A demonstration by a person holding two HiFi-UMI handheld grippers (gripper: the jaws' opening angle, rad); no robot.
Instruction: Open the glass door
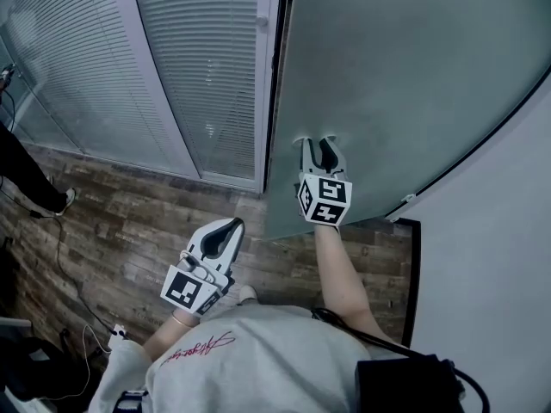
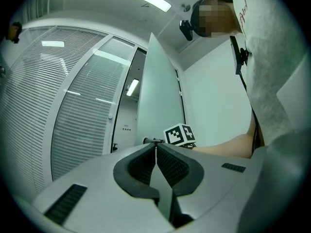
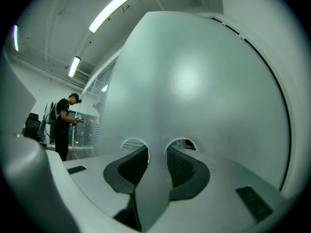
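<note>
The frosted glass door (image 1: 387,76) fills the head view from 12 to 3 o'clock and stands ajar beside the slatted blinds (image 1: 198,67). The right claw (image 1: 319,144) has its jaws apart, both tips against the door's face, gripping nothing. The left claw (image 1: 234,224), at 7 o'clock from it, is closed and empty above the wooden floor (image 1: 129,222).

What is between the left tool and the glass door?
Just a strip of wood floor, seen in the head view. The left tool hangs apart from the door.
</note>
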